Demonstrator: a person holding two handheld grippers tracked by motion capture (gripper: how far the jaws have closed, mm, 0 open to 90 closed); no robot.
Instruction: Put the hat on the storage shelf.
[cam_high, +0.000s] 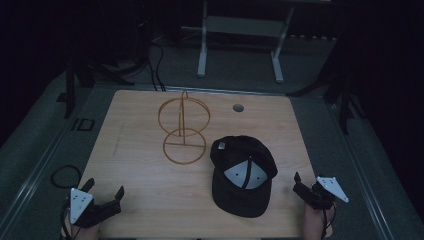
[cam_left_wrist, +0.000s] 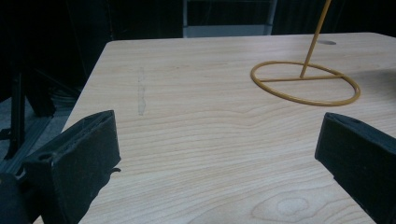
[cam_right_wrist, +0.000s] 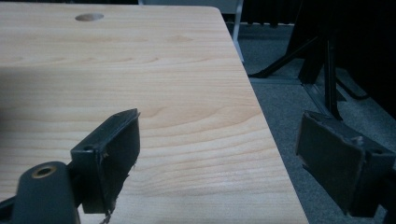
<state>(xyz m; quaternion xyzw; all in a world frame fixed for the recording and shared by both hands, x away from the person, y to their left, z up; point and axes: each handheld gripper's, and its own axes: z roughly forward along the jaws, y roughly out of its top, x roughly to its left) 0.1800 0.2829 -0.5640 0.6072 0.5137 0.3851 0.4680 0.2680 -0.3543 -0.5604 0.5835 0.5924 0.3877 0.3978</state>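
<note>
Two claws, jaws wide and empty, at the near tabletop corners.
Left claw (cam_high: 105, 192) sits over the near left corner, right claw (cam_high: 306, 186) at the near right edge. Black cap (cam_high: 243, 175) lies upside down near the right claw; wire stand (cam_high: 184, 131) rises mid-tabletop toward the far edge.

High view: fixed above the near edge of the counter (cam_high: 150, 210), facing forward and down; whole top in frame, floor beyond.

Left gripper view: low, close over the near-left corner, facing the far edge between its own jaws. It shares the wire stand (cam_left_wrist: 306, 81) with the high view (cam_high: 184, 131).

Right gripper view: low at the near-right edge, facing the far-right corner. It shares the round hole (cam_right_wrist: 89, 17) with the high view (cam_high: 238, 107).
</note>
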